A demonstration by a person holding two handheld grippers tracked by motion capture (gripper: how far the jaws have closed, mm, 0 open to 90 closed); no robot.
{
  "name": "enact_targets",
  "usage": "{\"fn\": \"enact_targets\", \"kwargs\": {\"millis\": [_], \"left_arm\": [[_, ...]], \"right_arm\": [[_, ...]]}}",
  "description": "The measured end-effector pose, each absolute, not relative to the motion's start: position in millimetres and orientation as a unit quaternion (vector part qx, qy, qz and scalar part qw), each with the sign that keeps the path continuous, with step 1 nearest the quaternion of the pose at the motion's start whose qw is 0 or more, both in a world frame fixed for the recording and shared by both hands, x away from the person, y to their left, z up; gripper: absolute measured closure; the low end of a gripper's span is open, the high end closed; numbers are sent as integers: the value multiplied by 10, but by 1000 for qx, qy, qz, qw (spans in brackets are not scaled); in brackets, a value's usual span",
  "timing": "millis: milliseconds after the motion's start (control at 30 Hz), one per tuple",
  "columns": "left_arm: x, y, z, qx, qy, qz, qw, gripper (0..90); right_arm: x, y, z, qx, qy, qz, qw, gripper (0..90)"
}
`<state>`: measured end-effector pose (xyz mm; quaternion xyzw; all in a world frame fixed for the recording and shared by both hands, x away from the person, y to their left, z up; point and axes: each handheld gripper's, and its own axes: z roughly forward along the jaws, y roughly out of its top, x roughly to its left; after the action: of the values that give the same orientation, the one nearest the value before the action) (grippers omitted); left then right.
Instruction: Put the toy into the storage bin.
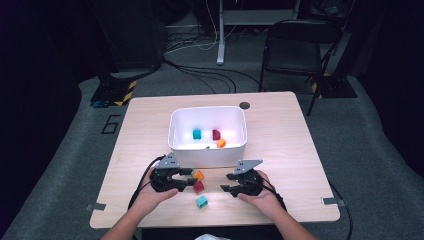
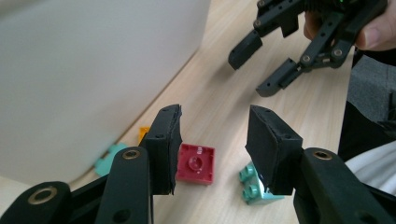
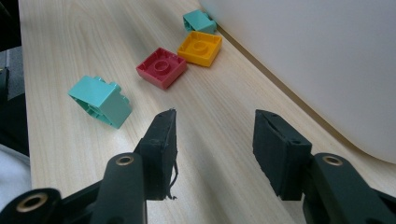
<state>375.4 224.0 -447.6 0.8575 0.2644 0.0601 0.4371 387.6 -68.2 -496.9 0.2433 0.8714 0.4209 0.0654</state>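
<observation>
A white bin (image 1: 207, 135) stands mid-table with a teal brick (image 1: 197, 134), a dark red one (image 1: 216, 134) and an orange one (image 1: 221, 143) inside. In front of it lie an orange brick (image 1: 199, 175), a red brick (image 1: 199, 186) and a teal brick (image 1: 202, 201). My left gripper (image 1: 192, 178) is open just left of the orange and red bricks. In the left gripper view its jaws (image 2: 212, 121) stand apart above the red brick (image 2: 196, 163), gripping nothing. My right gripper (image 1: 226, 182) is open and empty to the right of the bricks, pointing toward them (image 3: 215, 121).
A second small teal brick (image 3: 198, 21) rests against the bin wall (image 3: 317, 56), beside the orange brick (image 3: 200, 47). A black grommet (image 1: 244, 105) sits behind the bin. Beyond the table stand a folding chair (image 1: 295, 45) and floor cables (image 1: 200, 70).
</observation>
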Motion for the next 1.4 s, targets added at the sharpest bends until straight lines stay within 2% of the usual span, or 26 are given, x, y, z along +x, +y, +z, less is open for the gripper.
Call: {"fn": "enact_targets", "kwargs": {"millis": [900, 1067, 1267, 1400], "left_arm": [[3573, 1907, -4950, 888, 234, 21, 394, 556], [3574, 1899, -4989, 892, 233, 14, 388, 574], [3592, 1915, -5022, 898, 228, 2, 378, 646], [3599, 1921, -5035, 899, 229, 2, 372, 654]], "right_arm": [[3899, -699, -4989, 249, 870, 421, 60, 492], [3906, -704, -4992, 246, 871, 421, 60, 493], [3902, -703, -4993, 249, 870, 421, 58, 492], [3908, -705, -4995, 246, 871, 421, 58, 493]]}}
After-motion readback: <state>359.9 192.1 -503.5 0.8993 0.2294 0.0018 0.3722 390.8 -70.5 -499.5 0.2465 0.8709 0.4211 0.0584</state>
